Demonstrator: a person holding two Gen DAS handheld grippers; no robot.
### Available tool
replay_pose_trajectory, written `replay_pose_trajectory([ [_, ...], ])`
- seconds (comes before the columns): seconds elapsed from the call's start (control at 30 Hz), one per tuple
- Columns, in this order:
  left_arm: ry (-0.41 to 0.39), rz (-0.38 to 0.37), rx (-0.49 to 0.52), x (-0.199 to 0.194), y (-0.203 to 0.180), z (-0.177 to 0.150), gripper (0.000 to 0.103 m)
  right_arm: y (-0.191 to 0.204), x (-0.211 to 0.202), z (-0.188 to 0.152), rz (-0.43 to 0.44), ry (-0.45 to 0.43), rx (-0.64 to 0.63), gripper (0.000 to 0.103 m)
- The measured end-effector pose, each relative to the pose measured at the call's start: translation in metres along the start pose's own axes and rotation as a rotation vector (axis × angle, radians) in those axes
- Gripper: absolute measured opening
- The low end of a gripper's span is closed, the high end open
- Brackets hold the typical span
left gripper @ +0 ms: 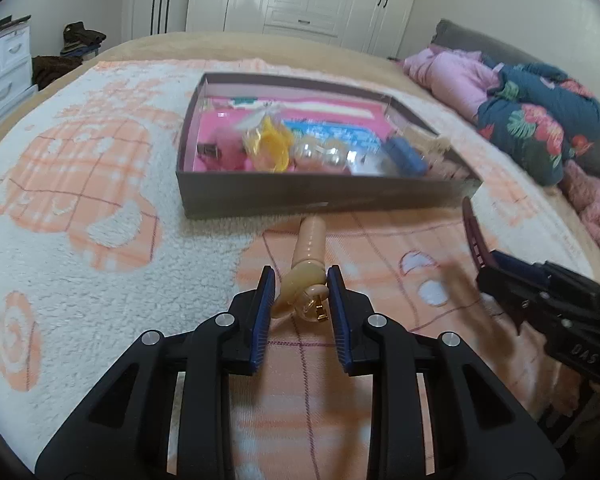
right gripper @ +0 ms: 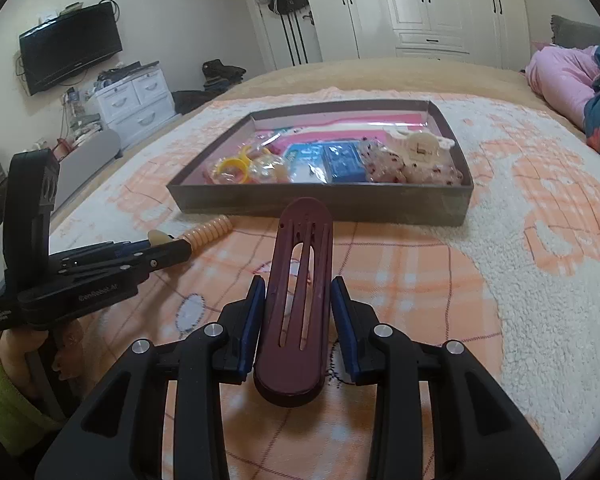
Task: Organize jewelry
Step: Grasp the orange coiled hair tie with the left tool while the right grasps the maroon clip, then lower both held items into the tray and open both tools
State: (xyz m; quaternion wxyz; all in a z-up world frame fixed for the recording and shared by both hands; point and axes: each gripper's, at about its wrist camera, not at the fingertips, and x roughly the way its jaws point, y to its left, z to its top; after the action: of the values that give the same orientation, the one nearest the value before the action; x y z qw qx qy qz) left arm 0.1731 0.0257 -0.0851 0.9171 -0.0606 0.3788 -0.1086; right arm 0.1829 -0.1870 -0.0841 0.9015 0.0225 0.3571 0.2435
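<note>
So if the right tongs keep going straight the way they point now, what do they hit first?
Probably the near wall of the shallow grey cardboard box. The dark red slotted plastic hair clip held in the right tongs sticks out ahead, so its tip would likely touch first.

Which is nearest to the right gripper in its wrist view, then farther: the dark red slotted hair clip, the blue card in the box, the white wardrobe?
1. Dark red slotted plastic hair clip: between the fingers of the right gripper, centre.
2. Blue card: inside the shallow grey cardboard box, straight ahead on the blanket.
3. White wardrobe: against the back wall, beyond the bed.
</note>
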Motion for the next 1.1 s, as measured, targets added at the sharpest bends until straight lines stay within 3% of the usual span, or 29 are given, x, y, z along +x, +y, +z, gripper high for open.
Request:
replay_pose_trajectory([
  [0.43,-0.163,-0.044,-0.021,-0.042,-0.006,0.044,0.019,0.002,-0.015,0.018,-0.004,-0.071,-0.028,0.032],
  [0.87,-0.22,-0.038,-0.003,-0.023,-0.015,0.094,0.019,-0.024,-0.005,0.054,-0.086,-0.109,-0.005,0.031],
  [1.0,-0.213,-0.029,-0.004,-0.01,-0.015,0.102,0.019,-0.034,0.006,0.069,-0.116,-0.112,-0.018,0.025],
  [1.1,-0.204,-0.017,-0.004,0.004,-0.014,0.108,0.019,-0.039,0.017,0.077,-0.134,-0.109,-0.038,0.009],
])
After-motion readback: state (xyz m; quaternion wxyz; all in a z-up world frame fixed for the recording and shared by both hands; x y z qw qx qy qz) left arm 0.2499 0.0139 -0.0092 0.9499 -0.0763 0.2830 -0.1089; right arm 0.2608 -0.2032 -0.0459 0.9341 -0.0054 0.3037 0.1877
